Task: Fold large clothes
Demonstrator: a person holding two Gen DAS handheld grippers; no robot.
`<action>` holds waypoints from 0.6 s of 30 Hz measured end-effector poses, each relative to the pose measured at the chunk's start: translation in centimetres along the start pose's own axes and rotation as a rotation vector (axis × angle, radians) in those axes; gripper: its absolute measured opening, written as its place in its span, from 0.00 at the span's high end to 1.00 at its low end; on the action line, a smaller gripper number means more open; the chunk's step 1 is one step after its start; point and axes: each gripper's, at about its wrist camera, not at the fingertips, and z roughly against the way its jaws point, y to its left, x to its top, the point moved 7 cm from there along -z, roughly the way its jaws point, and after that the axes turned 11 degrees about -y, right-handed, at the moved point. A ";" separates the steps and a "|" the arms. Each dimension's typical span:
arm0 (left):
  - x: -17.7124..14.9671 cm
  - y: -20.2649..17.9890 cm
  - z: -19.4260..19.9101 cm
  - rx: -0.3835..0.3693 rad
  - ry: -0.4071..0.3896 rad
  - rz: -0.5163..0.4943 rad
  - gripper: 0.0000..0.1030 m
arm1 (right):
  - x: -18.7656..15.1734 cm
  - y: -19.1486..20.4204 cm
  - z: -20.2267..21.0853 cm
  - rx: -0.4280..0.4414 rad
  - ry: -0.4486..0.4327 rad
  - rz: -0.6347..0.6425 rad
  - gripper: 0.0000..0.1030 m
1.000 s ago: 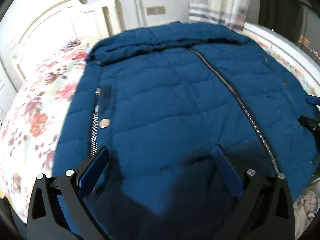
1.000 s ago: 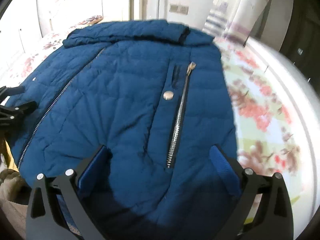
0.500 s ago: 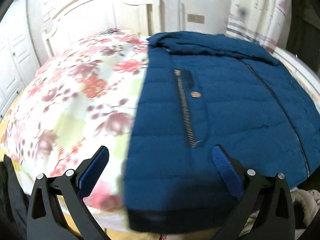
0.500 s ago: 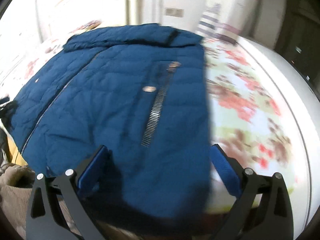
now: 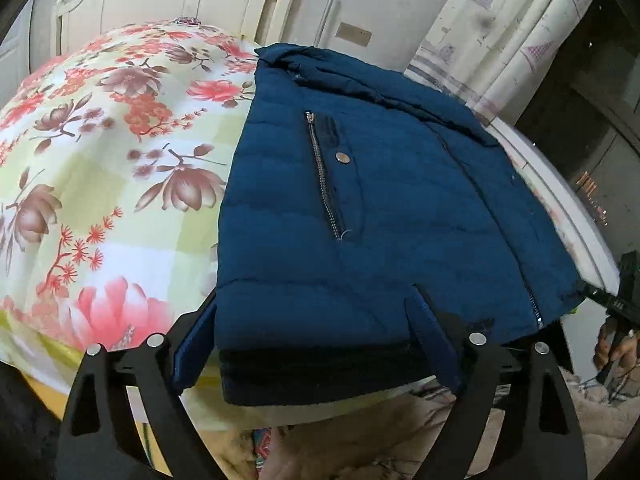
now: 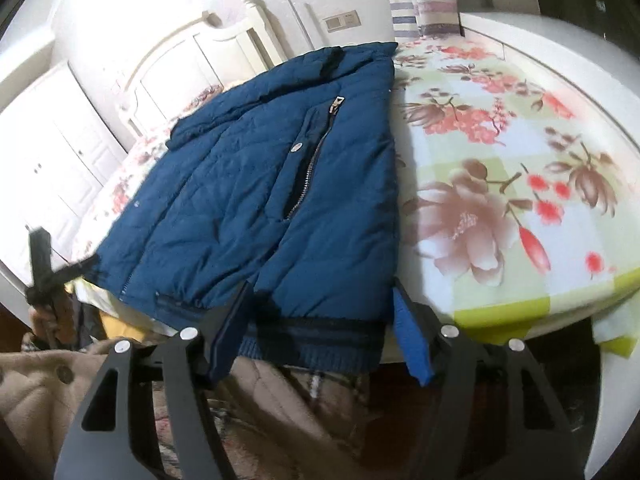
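Note:
A dark blue puffer jacket (image 5: 384, 208) lies front up on the floral bedsheet (image 5: 104, 152), with its knit hem (image 5: 320, 376) hanging over the near bed edge. My left gripper (image 5: 312, 348) straddles the hem's left corner. Its jaws are closing and the pads are not visibly pressing the fabric. In the right wrist view the same jacket (image 6: 256, 200) fills the middle. My right gripper (image 6: 320, 340) straddles the hem's right corner (image 6: 344, 344). Its jaws are also closing, with fabric between them and no clear pinch.
A cream headboard (image 5: 168, 4) and a curtain (image 5: 500, 32) stand behind the bed. White cupboard doors (image 6: 52, 152) are at the left. Beige clothing (image 6: 36, 376) and plaid fabric (image 6: 320, 392) lie below the bed edge. A person's hand (image 5: 612, 350) shows at the right.
Both grippers slid outward from over the jacket's middle to its two lower corners. Each wrist rolled, and both pairs of jaws now stand narrower.

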 end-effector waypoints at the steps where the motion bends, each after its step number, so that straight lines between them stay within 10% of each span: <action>1: -0.1 0.0 0.1 -0.007 0.000 0.001 0.20 | 0.0 -0.4 0.2 0.025 0.001 -0.043 0.37; 15: 3.6 -0.7 -4.2 -0.252 0.057 0.206 0.21 | 3.8 1.0 -5.5 0.117 0.017 -0.096 0.50; 17: 4.2 -0.7 -5.1 -0.250 0.062 0.203 0.31 | 4.0 1.1 -6.0 0.105 0.015 -0.102 0.59; 18: 4.2 -0.7 -5.5 -0.226 0.074 0.190 0.56 | 4.0 1.1 -5.9 0.109 0.006 -0.105 0.66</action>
